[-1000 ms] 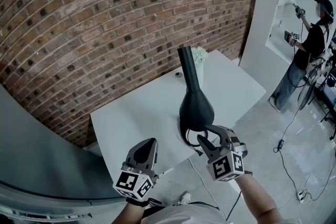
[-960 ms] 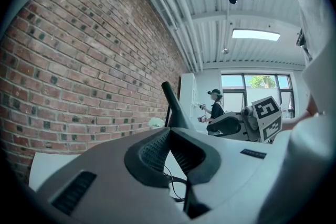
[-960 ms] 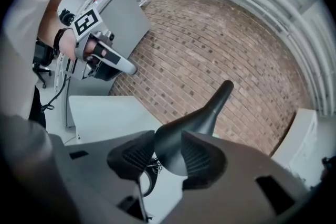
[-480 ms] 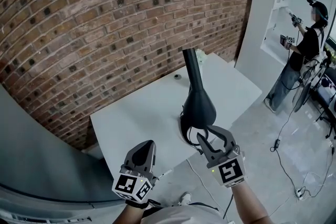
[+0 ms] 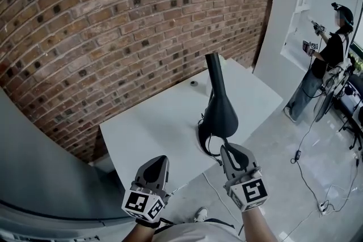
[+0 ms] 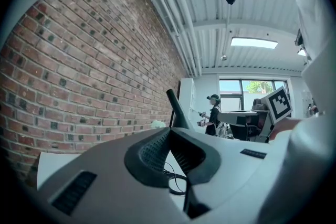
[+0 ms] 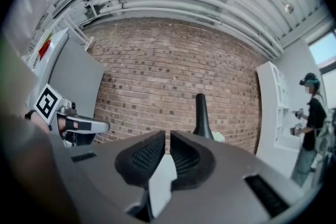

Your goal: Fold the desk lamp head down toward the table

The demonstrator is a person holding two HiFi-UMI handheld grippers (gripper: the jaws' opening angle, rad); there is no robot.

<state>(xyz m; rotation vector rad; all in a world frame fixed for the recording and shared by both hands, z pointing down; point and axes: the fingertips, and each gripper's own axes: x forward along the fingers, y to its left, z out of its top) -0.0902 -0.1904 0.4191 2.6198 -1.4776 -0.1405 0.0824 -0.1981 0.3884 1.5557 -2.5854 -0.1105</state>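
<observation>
Our right gripper (image 5: 231,151) had just been closing on nothing, jaws nearly together, before the lamp (image 5: 218,113) upright at the table (image 5: 153,122) edge, probably to push it. Our left gripper (image 5: 160,160) hung closed, spare.

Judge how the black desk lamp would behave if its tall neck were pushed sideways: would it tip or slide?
Likely top-heavy: the desk lamp rises tall and narrow over a small footprint, so a high push may tip it. It stands near the front edge of the white table, so sliding it looks risky. Its looped cable would probably drag floppily.
</observation>
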